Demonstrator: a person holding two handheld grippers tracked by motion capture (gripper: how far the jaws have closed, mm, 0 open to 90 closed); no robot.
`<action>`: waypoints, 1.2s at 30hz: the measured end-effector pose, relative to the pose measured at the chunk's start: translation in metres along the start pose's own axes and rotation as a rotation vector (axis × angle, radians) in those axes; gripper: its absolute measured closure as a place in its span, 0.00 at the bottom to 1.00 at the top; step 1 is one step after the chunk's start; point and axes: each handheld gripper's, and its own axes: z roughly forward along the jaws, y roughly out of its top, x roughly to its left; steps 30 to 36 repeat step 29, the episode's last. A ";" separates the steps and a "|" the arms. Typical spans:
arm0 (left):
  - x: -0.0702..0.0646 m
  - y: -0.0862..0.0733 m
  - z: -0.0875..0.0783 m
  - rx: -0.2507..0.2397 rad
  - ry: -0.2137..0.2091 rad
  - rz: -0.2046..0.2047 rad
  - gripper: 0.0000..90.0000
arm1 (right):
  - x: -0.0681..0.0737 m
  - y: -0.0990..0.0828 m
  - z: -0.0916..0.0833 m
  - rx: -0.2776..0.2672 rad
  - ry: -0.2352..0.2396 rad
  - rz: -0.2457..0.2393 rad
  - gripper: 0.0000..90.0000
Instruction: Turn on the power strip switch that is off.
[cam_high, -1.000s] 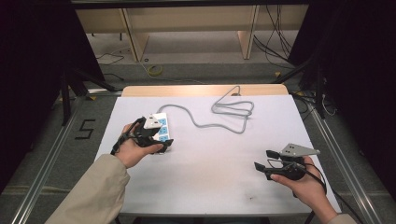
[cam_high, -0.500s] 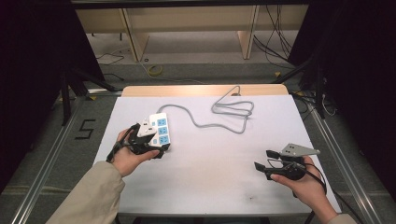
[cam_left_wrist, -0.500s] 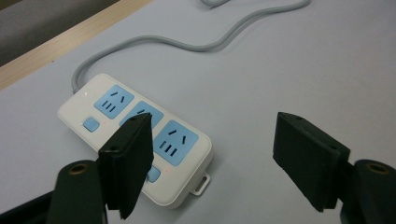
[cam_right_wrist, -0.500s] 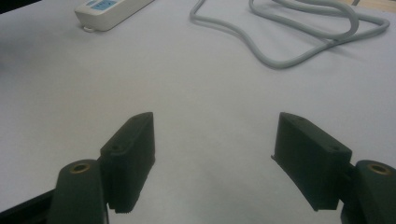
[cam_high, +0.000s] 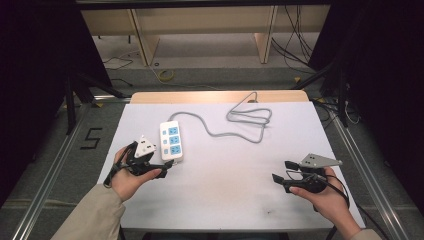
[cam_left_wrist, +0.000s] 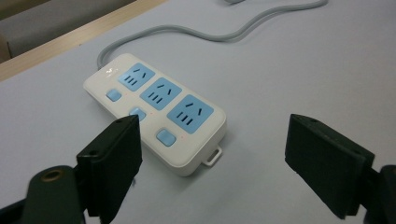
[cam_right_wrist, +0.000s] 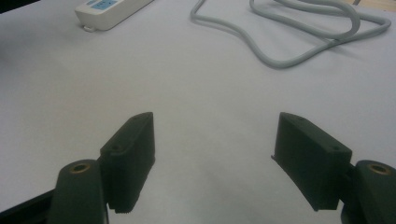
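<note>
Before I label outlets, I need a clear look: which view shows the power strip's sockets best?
The left gripper view: the power strip lies close ahead, showing three blue sockets and blue buttons. The high view shows the whole strip, small, with its grey cable. The right gripper view catches one end at the top edge.

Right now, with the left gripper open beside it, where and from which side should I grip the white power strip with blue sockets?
Grip the white power strip across its narrow width at the cable-free near end, from above. It lies flat; its long sides are straight and parallel, and the open left gripper sits close by.
</note>
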 end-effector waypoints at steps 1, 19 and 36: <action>0.000 -0.002 -0.001 -0.004 0.001 -0.004 0.20 | 0.000 0.000 0.000 -0.001 -0.001 0.001 0.33; -0.004 -0.038 -0.011 0.013 0.001 0.037 0.18 | 0.000 0.000 0.000 0.006 0.005 -0.007 0.33; -0.005 -0.038 -0.004 0.026 -0.021 0.030 0.18 | 0.000 0.000 0.000 0.005 0.009 -0.009 0.33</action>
